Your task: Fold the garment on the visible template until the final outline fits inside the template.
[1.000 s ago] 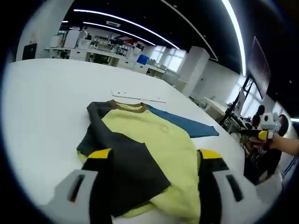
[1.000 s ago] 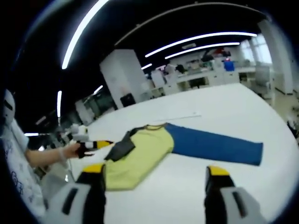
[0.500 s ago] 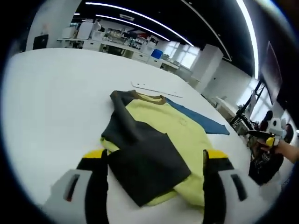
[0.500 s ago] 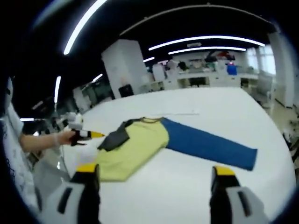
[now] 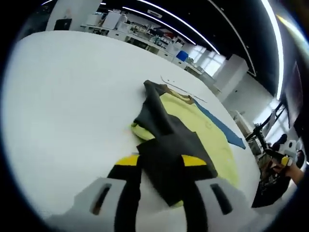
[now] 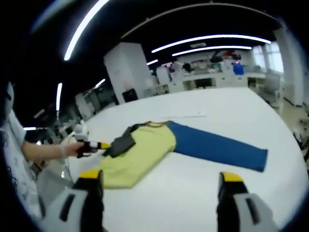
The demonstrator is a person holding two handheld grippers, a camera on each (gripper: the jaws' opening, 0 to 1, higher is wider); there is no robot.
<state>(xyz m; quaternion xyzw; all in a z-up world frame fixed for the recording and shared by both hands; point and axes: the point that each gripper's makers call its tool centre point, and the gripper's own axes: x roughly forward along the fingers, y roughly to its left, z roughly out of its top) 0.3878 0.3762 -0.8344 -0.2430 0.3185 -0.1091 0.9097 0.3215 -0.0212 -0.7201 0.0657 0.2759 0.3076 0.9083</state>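
Observation:
A garment lies flat on the white table (image 5: 63, 96). It has a yellow-green body (image 5: 205, 126) (image 6: 140, 154), a dark grey sleeve (image 5: 169, 150) (image 6: 123, 142) folded across it, and a blue sleeve (image 5: 223, 129) (image 6: 217, 147) stretched out straight. My left gripper (image 5: 160, 160) (image 6: 96, 146) is low at the dark sleeve's end, its jaws narrowed on either side of the cloth with a gap still showing. My right gripper (image 6: 160, 178) (image 5: 285, 159) hovers wide open over bare table, short of the garment. A thin pale strip (image 5: 183, 88) (image 6: 188, 116) lies beyond the collar.
A person's arm and patterned sleeve (image 6: 19, 164) hold the left gripper at the table's edge. Desks and equipment (image 5: 140, 36) (image 6: 217, 72) fill the room behind the table. A dark stand (image 5: 256, 130) is beside the table's far side.
My left gripper has come down and forward onto the dark sleeve, and its jaws have drawn closer together. The right gripper has stayed open and nearly still.

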